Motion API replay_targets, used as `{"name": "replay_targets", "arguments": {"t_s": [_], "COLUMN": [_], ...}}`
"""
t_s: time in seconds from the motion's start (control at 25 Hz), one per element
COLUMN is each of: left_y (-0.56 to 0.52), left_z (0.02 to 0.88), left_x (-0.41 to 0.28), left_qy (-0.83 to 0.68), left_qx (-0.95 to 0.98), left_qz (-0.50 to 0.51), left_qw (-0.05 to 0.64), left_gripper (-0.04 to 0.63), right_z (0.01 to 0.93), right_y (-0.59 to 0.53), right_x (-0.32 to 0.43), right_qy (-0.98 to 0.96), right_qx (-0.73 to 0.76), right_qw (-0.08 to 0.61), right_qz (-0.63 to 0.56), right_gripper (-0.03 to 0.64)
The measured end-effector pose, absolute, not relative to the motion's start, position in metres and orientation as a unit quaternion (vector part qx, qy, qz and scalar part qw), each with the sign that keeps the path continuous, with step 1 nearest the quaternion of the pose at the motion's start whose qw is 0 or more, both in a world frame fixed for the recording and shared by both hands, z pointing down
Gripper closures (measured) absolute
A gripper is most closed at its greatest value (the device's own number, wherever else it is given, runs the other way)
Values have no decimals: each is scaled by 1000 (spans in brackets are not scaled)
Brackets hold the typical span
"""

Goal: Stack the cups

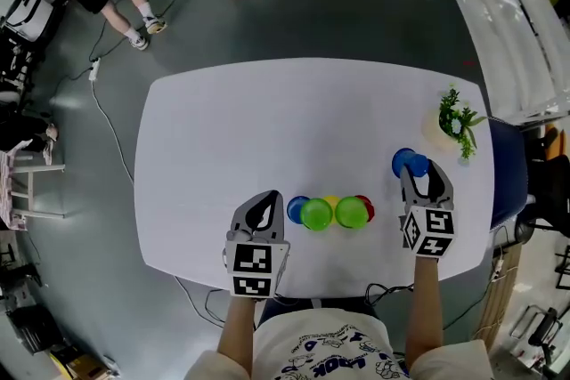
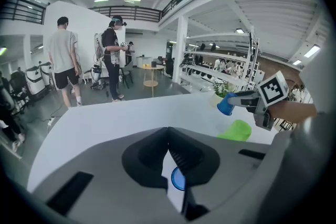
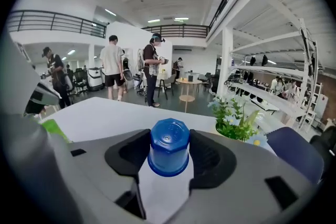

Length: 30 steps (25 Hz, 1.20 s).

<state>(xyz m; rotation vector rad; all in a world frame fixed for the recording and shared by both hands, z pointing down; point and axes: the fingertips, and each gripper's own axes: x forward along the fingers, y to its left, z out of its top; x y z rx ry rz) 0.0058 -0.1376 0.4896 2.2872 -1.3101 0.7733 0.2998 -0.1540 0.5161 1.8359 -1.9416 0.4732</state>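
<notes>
Cups: six show, five in a tight row between the two grippers and one in a grip.
Held blue cup [image 3: 168, 147]: upside down between the jaws of the right gripper [image 1: 422, 173], both pads pressed on its sides, and clear of the table [image 1: 223, 129].
Left gripper [image 1: 264, 202]: jaws closed together with nothing between them.
Row: a second blue cup [image 1: 297, 209] lies just right of the left gripper's tips. Beyond it come two green cups [image 1: 316, 214], a yellow cup [image 1: 330, 202] and a red cup [image 1: 365, 207], with the red one nearest the right gripper.
Done: one cup picked up, I judge. Whether any in the row already nest cannot be told.
Left: carrying the held cup to the row and building the stack, so nearly all of the job.
Plant [image 1: 459, 122]: just ahead of the right gripper and no part of the task.
Writing: none legible on the cups. The marker cubes [image 1: 250, 267] carry only black-and-white squares, and the shirt [image 1: 321, 351] has print too warped to read.
</notes>
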Motion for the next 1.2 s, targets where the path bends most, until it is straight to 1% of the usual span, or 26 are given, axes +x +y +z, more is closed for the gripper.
{"name": "replay_targets", "arguments": {"t_s": [0.28, 0.52, 0.72, 0.88, 1.2], "left_y": [-129, -117, -107, -103, -97], "left_z": [472, 458, 449, 443, 439], "left_x": [6, 1, -7, -12, -21], "left_qy": [-475, -473, -473, -473, -468], "left_qx": [825, 832, 834, 836, 838], "left_qz": [246, 230, 222, 216, 219], "left_qw": [184, 175, 176, 173, 173], "left_gripper": [581, 581, 581, 581, 581], "right_z": [445, 431, 427, 427, 434], "right_y": [-113, -87, -72, -66, -61], "right_x": [216, 158, 130, 114, 100], "right_qy": [-770, -811, -830, -835, -835], "right_qx": [590, 527, 491, 472, 456], "right_qw": [184, 208, 228, 258, 283], "right_qz": [157, 143, 133, 118, 118], "right_gripper": [370, 370, 370, 370, 368]}}
